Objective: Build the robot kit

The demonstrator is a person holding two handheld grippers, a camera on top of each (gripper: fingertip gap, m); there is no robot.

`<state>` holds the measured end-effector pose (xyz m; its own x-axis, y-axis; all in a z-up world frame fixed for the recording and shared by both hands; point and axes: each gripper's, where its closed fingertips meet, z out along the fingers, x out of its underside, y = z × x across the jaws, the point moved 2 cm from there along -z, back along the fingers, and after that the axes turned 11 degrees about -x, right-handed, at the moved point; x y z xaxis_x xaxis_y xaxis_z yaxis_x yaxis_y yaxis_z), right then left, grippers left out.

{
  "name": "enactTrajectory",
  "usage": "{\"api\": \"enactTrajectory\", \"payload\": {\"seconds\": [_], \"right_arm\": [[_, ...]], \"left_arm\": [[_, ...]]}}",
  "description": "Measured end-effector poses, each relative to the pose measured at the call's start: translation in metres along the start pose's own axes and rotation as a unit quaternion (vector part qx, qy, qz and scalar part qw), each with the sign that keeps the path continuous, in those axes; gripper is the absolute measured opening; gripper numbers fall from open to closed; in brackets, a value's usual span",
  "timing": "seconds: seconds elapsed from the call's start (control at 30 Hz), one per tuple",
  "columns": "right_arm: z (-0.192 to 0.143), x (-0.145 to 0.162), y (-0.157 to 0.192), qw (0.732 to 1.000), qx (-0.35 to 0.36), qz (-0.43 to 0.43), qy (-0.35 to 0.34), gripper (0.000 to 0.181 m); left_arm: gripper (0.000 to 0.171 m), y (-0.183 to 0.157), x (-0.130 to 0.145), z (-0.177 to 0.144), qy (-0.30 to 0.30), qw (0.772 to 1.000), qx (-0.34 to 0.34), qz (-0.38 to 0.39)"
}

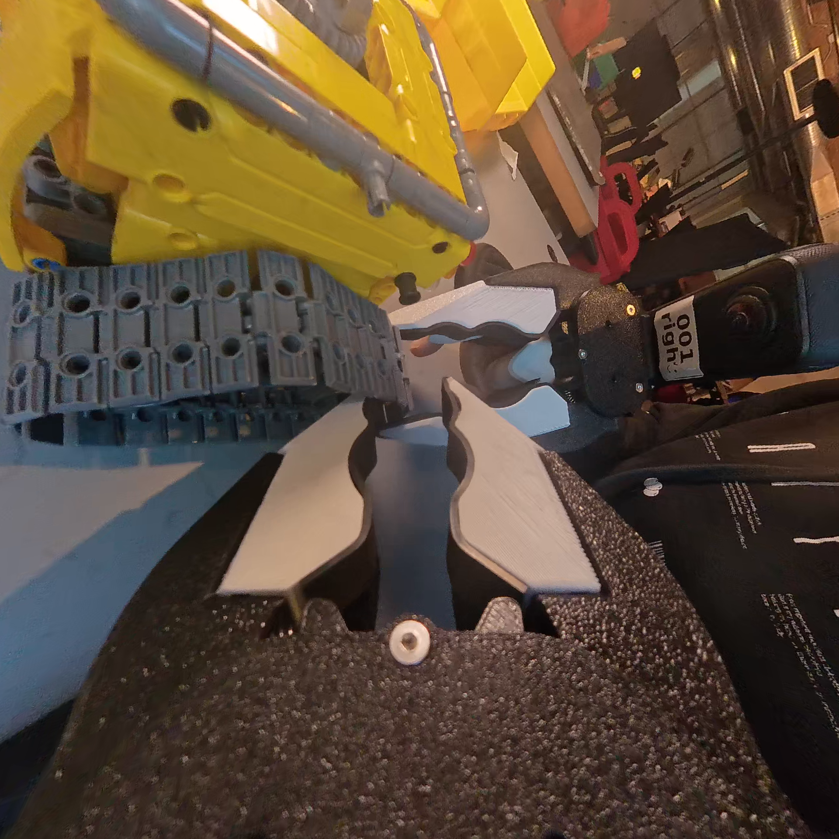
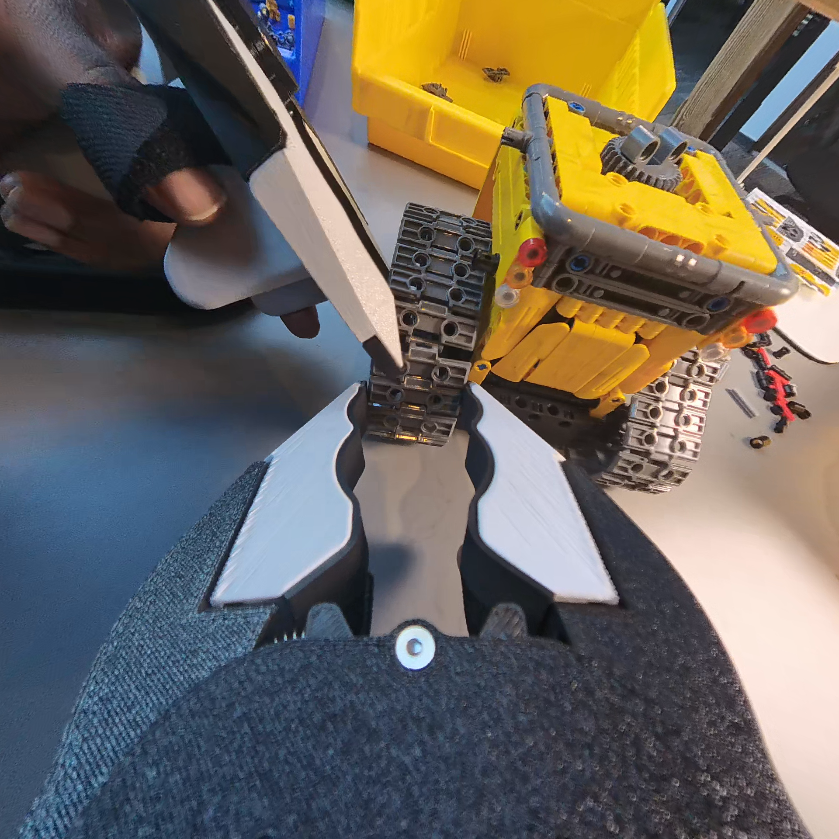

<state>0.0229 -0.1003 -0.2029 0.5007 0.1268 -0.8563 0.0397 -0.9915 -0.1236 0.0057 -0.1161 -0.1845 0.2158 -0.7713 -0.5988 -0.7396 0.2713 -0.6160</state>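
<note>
Underneath, pale grey tabletop [image 2: 136, 408], cluttered workshop.

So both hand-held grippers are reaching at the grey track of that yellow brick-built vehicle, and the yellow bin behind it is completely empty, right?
Not quite: the yellow bin is not empty. The right wrist view shows a few small dark pieces lying inside it. The rest holds.

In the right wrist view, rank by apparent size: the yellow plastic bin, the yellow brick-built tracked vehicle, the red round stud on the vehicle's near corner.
1. Yellow brick-built tracked vehicle, though it sits nearer the camera.
2. Yellow plastic bin, cropped and partly hidden, so the order is unsure.
3. Red round stud, smallest.
</note>
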Motion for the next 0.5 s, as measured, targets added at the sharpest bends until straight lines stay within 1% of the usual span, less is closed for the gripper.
{"api": "enactTrajectory", "payload": {"seconds": [0.1,0.23,0.33,0.4,0.5], "right_arm": [[0.0,0.0,0.0,1.0,0.0,0.0,-0.001,0.041],[0.0,-0.001,-0.001,1.0,0.001,0.0,-0.002,0.042],[0.001,-0.002,-0.002,1.0,0.001,0.002,-0.004,0.042],[0.001,-0.002,-0.002,1.0,0.001,0.001,-0.004,0.041],[0.002,-0.001,-0.001,1.0,-0.001,0.0,0.0,0.042]], "left_arm": [[0.032,0.001,0.001,-0.001,-0.001,1.0,-0.001,0.007],[0.032,0.0,-0.009,-0.006,-0.036,0.999,0.011,0.001],[0.033,0.003,-0.014,-0.008,-0.055,0.998,0.001,0.007],[0.035,0.003,-0.015,-0.008,-0.058,0.998,-0.006,0.018],[0.038,0.001,-0.014,-0.011,-0.055,0.998,0.008,0.01]]}}
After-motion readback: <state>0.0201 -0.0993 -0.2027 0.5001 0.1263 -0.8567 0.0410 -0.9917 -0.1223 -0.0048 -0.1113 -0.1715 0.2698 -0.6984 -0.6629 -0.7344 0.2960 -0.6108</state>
